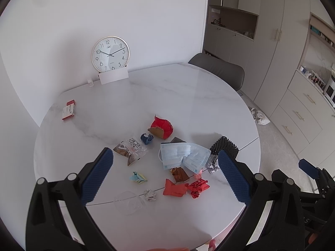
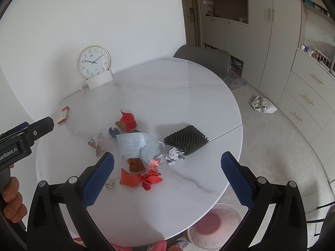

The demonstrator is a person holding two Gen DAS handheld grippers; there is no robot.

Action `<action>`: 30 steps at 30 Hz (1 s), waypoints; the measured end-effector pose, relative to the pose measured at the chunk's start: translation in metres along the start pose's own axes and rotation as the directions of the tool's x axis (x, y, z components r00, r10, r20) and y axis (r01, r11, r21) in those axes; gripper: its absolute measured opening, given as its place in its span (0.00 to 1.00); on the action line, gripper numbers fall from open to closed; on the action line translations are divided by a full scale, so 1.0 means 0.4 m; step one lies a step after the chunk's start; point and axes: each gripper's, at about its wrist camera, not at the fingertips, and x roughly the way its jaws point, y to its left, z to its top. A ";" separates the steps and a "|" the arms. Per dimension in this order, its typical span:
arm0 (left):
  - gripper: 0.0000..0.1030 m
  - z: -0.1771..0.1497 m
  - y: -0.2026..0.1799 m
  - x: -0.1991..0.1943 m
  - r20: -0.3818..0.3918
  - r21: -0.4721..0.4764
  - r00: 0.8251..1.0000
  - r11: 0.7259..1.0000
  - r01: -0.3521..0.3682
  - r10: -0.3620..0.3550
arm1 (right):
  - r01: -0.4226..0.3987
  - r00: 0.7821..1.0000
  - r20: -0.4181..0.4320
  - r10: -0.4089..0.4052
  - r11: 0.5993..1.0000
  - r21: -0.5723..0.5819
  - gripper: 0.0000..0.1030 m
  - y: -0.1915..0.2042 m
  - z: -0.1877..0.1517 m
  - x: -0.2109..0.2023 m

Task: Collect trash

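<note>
Collection looks barely begun: both the left gripper [image 1: 165,175] and right gripper [image 2: 167,173] hover spread and empty above the table [image 2: 167,87], where the trash [image 2: 137,144] lies scattered, the bin [image 2: 215,226] waiting below.

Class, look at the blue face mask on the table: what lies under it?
A dark flat thing pokes out from under the face mask at its far edge. How much more lies beneath is hidden.

Trash [image 1: 180,159] clustered on table [image 1: 167,96]; clock [image 1: 110,54] behind; bin [image 2: 215,223] below edge.
</note>
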 end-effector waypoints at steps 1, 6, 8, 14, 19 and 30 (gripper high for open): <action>0.93 0.000 -0.001 0.001 0.000 -0.001 1.000 1.000 0.000 0.000 | 0.000 1.000 -0.001 0.000 1.000 0.000 0.98 0.001 0.000 0.001; 0.93 0.000 0.000 0.000 -0.001 0.000 1.000 1.000 0.001 -0.001 | 0.001 1.000 -0.003 -0.001 1.000 0.001 0.98 0.003 -0.001 0.004; 0.93 0.000 0.000 0.002 0.000 -0.001 1.000 1.000 0.002 -0.002 | 0.001 1.000 -0.002 -0.001 1.000 0.000 0.98 0.003 -0.001 0.003; 0.93 0.000 0.000 0.004 -0.001 -0.001 1.000 1.000 0.002 -0.002 | 0.002 1.000 -0.003 -0.002 1.000 0.001 0.98 0.003 -0.001 0.004; 0.93 -0.016 0.022 0.011 0.009 0.057 0.999 0.998 0.036 -0.036 | -0.002 1.000 -0.006 0.002 1.000 -0.007 0.98 0.006 -0.015 0.019; 0.93 -0.269 0.258 0.183 -0.199 0.180 0.980 0.983 0.030 0.007 | -0.058 0.980 -0.196 0.043 0.996 -0.068 0.98 0.046 -0.155 0.189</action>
